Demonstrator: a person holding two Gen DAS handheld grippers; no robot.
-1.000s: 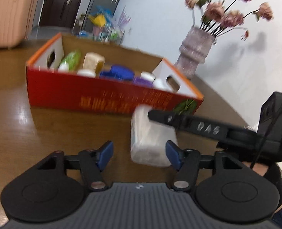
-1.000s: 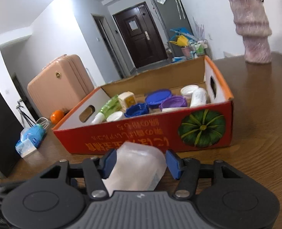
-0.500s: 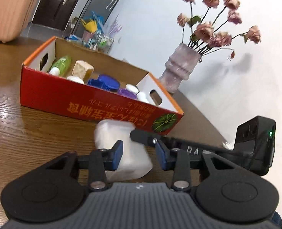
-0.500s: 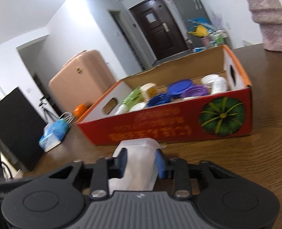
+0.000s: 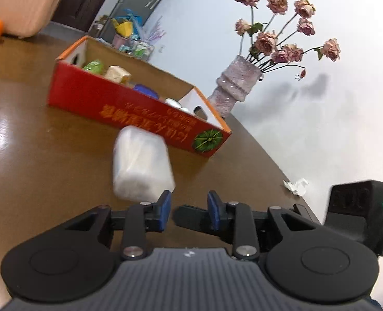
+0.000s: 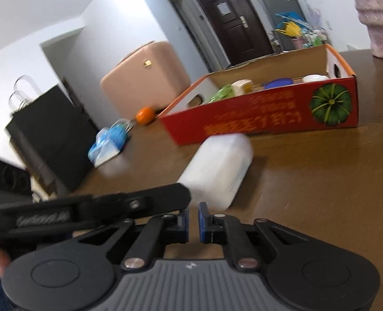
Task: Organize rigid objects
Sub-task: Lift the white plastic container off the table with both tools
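A white translucent plastic container [image 5: 139, 163] [image 6: 220, 165] lies on its side on the brown table, just in front of the red cardboard box [image 5: 139, 111] [image 6: 269, 124], which holds bottles and lids. Neither gripper touches it. My left gripper [image 5: 189, 212] sits back and to the right of the container, its jaws closing to a small gap with nothing gripped. My right gripper [image 6: 193, 223] is drawn back from the container's near end, its blue pads almost together and empty. The two grippers cross: the right one's body [image 5: 360, 215] shows in the left wrist view, and a left finger [image 6: 87, 207] shows in the right wrist view.
A pink vase [image 5: 233, 85] of dried roses stands behind the box's right end. An orange [image 6: 144, 115], a blue tissue pack [image 6: 108, 142] and a black bag [image 6: 48, 134] sit at the table's left. Crumpled paper [image 5: 295, 185] lies near the right edge. A pink suitcase [image 6: 144, 77] stands beyond.
Both grippers had the white container between their jaws; they have pulled back off it and closed. It now lies free on the table in front of the box.
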